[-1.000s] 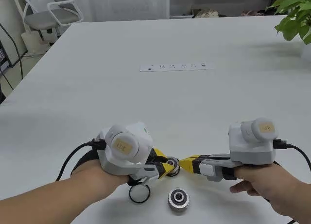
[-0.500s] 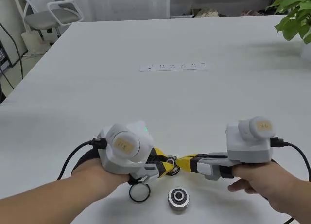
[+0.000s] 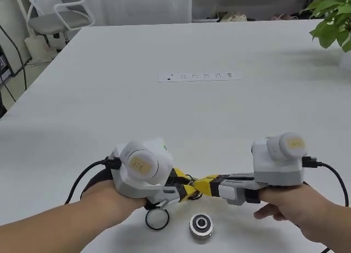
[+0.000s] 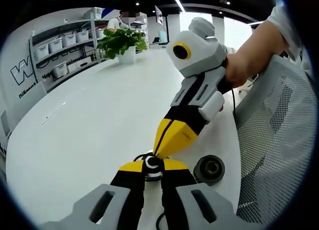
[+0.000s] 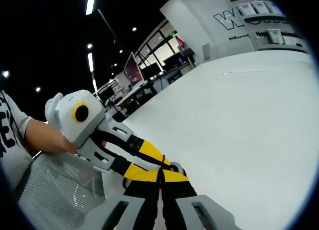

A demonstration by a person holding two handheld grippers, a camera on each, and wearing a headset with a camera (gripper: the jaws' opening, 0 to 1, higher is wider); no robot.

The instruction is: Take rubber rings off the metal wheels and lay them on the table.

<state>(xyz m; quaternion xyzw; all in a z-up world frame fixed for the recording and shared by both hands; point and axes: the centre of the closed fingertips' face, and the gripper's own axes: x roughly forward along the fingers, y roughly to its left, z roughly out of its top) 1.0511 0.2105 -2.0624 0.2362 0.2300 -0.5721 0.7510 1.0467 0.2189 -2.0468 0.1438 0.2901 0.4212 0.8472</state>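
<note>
The left gripper (image 4: 151, 165) was clamped shut on a small metal wheel (image 4: 152, 169) low in the middle of the left gripper view. In the head view it sat at lower centre, just where it had been a second before. The right gripper (image 3: 201, 184) was what had changed: over that second it had slid leftward across the lower frame. That closed the small gap between its yellow tips and the wheel, so both sets of tips now met there. Its jaws were pressed together to a point. I judged this to be the start of the peel on this wheel, with the left holding and the right going for the rim, and the ring not yet off. The finished work lay unmoved at the bottom of the head view. A loose ring (image 3: 157, 218) lay flat on the table (image 3: 164, 116) just below the left gripper. A bare second wheel (image 3: 201, 224) stood to the right of it, near but apart. The head view had the contact buried among the yellow tips, while the left gripper view made it plain. There the right tip touched the upper edge of the held wheel, and a dark band, probably its rubber ring (image 4: 141, 157), ran round that wheel. Whether the tip had pinched the rubber could not be told. The right gripper view gave its own closed jaws from behind, with the left gripper entering from the left. Farther up the head view were a power strip (image 3: 198, 76) and, at upper right, a plant (image 3: 334, 17).
</note>
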